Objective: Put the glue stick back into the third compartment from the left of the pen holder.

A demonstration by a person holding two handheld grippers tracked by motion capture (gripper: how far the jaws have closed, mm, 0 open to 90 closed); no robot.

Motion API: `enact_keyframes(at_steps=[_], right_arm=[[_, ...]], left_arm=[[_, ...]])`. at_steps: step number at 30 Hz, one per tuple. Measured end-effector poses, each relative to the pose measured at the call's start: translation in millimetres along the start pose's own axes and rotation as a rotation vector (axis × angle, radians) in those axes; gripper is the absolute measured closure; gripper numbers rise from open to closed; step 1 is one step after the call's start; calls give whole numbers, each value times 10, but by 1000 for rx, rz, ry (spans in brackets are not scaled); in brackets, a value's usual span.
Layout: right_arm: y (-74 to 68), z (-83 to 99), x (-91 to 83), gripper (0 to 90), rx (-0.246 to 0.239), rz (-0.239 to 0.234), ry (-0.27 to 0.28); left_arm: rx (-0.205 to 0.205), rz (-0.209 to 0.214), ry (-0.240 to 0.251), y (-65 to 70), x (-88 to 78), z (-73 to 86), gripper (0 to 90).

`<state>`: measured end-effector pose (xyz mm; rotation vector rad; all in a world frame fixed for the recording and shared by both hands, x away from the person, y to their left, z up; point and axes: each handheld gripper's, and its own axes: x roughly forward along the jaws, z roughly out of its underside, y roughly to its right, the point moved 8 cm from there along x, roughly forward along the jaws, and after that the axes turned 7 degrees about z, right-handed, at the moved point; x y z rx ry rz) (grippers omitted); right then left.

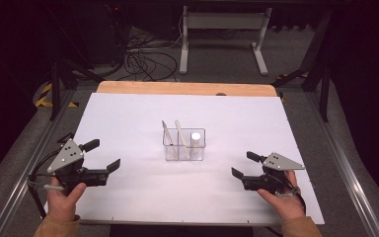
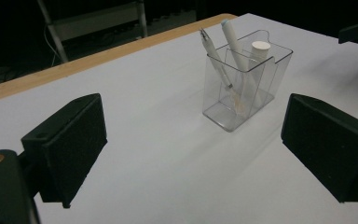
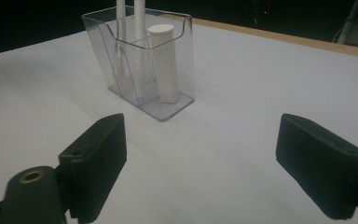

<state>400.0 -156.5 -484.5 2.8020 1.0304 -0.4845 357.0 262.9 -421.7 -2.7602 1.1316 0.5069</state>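
While both hands rested near the table's (image 1: 128, 207) near edge, the clear holder (image 1: 184, 144) stood at its middle, well apart from either, with 2 pens (image 1: 170, 139) leaning in its left part and 1 white tube (image 1: 196, 143) upright at right. The left gripper (image 1: 103, 156) and right gripper (image 1: 242, 165) gaped wide, holding nothing, each aimed inward at the holder, seemingly ready to reach for it.

From my station I see a white sheet-covered table (image 1: 128, 113) with a light wooden far edge (image 1: 185, 88). At twelve o'clock stands a white metal frame (image 1: 223, 34); black tangled cables (image 1: 145, 59) lie at eleven on grey floor (image 1: 217, 64), dim surroundings.
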Motion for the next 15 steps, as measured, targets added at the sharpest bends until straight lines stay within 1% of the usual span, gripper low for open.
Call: enact_keyframes(at_steps=[5,10,12,15], right_arm=[[13,-22,-19,175,-18,2,7],[10,-33,-25,175,-14,0,12],[9,-28,-22,174,-23,0,10],[1,-41,-23,175,-37,7,20]], left_arm=[[9,3,3,17,-10,23,75],[9,6,2,28,-7,39,74],[9,4,2,28,-8,40,74],[8,8,6,23,-8,46,73]])
